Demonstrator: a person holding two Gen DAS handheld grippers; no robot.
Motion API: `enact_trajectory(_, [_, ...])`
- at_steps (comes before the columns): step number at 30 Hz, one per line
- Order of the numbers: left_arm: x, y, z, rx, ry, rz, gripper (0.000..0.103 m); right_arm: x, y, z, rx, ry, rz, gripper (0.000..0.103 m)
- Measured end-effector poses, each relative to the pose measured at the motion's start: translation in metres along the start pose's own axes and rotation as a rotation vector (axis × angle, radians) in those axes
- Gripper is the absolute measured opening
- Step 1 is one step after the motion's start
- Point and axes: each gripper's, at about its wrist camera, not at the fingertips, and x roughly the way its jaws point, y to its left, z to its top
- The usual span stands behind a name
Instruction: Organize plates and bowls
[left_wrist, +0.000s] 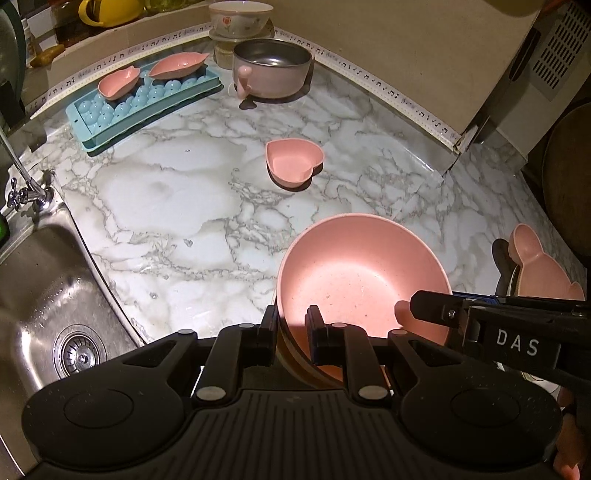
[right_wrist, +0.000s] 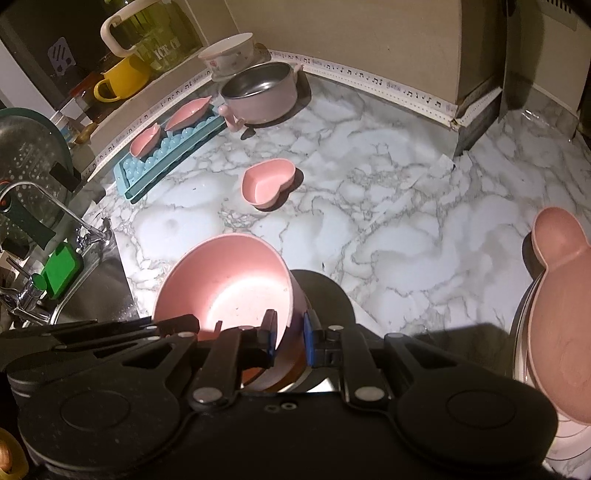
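A large pink bowl (left_wrist: 362, 280) is held tilted above the marble desk (left_wrist: 177, 206), near its front edge beside the sink (left_wrist: 48, 295). Both grippers clamp its rim: the left gripper (left_wrist: 291, 328) has its fingers closed on the near left edge, and the right gripper (right_wrist: 289, 334) pinches the opposite edge. Something orange-brown seems nested beneath the bowl, though what it is stays unclear.

Farther out sit a small heart-shaped dish (left_wrist: 293, 160), a blue ice tray (left_wrist: 144, 105) carrying two pink dishes, and a metal pot (left_wrist: 271, 68).

The likely risk is that thin rim grips slip as the bowl tilts, dropping it, or that the hands pull unevenly.

Only the left view shows the sink drain; only the right view shows the green sponge (right_wrist: 61, 271) and the full ear-shaped pink plate (right_wrist: 561, 306).
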Motion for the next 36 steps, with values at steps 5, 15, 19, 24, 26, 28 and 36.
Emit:
enact_trajectory(5, [0.004,0.001,-0.004,-0.003,0.005,0.006,0.016,0.004,-0.002,-0.004,0.006,0.011,0.006,0.014])
enact_trajectory(15, [0.009,0.001,-0.006,0.0,0.009,0.006,0.016,0.009,-0.006,-0.006,0.027,0.025,0.028,0.018])
enact_trajectory(19, [0.008,0.003,-0.006,-0.004,0.01,-0.004,0.016,0.009,-0.008,-0.006,0.036,0.034,0.041,0.021])
enact_trajectory(24, [0.001,0.004,-0.003,-0.001,-0.013,-0.01,0.016,0.006,-0.008,-0.005,0.034,0.027,0.053,0.024])
enact_trajectory(26, [-0.002,0.004,-0.001,0.001,-0.023,-0.011,0.016,0.002,-0.007,-0.004,0.029,0.016,0.056,0.025])
enact_trajectory(28, [-0.005,0.004,0.001,0.004,-0.03,-0.012,0.016,-0.001,-0.006,-0.002,0.023,0.007,0.061,0.026])
enact_trajectory(36, [-0.02,0.0,0.009,0.021,-0.079,-0.024,0.016,-0.012,-0.004,0.008,-0.003,-0.027,0.069,0.031])
